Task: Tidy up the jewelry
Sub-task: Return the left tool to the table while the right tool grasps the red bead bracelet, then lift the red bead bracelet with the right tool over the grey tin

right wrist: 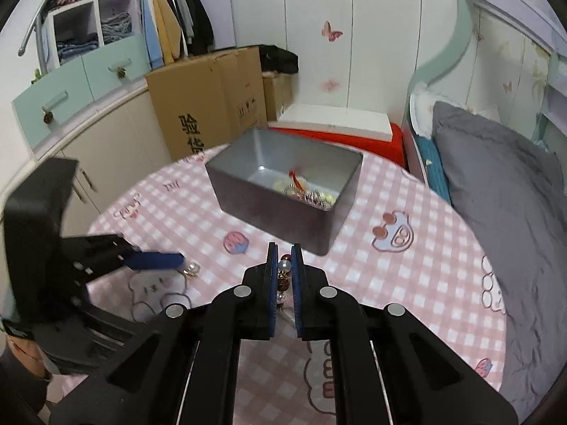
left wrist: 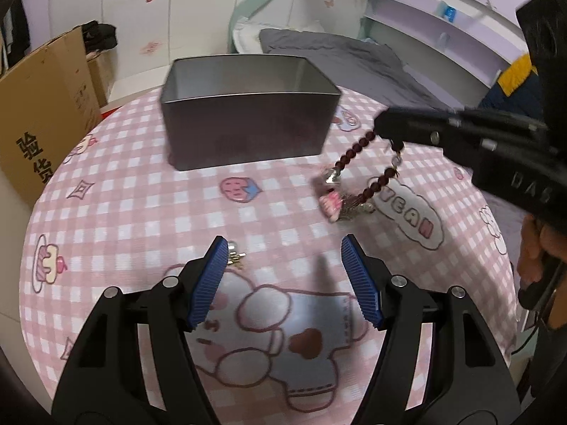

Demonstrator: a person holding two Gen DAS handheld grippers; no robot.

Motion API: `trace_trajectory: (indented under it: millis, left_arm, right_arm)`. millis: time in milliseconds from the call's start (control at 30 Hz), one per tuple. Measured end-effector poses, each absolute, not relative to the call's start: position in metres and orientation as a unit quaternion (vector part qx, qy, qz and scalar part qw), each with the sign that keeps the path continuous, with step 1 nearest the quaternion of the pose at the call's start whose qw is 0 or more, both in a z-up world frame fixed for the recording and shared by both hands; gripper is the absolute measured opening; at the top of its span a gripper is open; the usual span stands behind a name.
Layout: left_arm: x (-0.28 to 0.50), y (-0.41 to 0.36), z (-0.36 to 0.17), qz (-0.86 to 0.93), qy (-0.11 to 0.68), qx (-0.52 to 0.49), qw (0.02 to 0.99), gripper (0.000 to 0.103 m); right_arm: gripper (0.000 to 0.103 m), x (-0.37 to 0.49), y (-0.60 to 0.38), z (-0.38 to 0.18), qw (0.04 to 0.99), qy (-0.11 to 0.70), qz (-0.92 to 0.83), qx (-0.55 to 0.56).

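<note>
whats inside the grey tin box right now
The right wrist view shows the grey tin box holding a small heap of jewelry: pale beads, silvery bits, something red. From the left wrist view the near wall hides it. Pieces underneath can't be made out.

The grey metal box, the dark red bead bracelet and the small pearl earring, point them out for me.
Grey rectangular metal box (left wrist: 244,134): left wrist view, its front wall.
Dark red bead bracelet (left wrist: 354,152): left wrist view, its hanging bead strand.
Small pearl earring (right wrist: 193,268): right wrist view, its pearl.
</note>
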State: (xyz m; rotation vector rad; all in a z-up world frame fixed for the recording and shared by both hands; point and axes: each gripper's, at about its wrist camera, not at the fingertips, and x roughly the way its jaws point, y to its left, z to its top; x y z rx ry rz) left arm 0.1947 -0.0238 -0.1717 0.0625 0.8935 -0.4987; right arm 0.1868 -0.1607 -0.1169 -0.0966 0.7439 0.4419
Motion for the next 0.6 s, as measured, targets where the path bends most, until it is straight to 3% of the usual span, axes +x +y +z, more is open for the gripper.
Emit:
trace_trajectory:
  millis: [467,600]
  left_arm:
    - [0.197,-0.059,-0.167,-0.295,0.414,0.039,0.86,0.056]
    - [0.202,-0.066,-0.163,-0.303,0.407,0.041,0.861,0.048]
  right_arm:
    - [0.006,0.177,-0.163,-0.089,0.917,0.328,0.225,-0.036]
    - [0.006,0.175,-0.161,-0.08,0.918,0.318,0.236,-0.031]
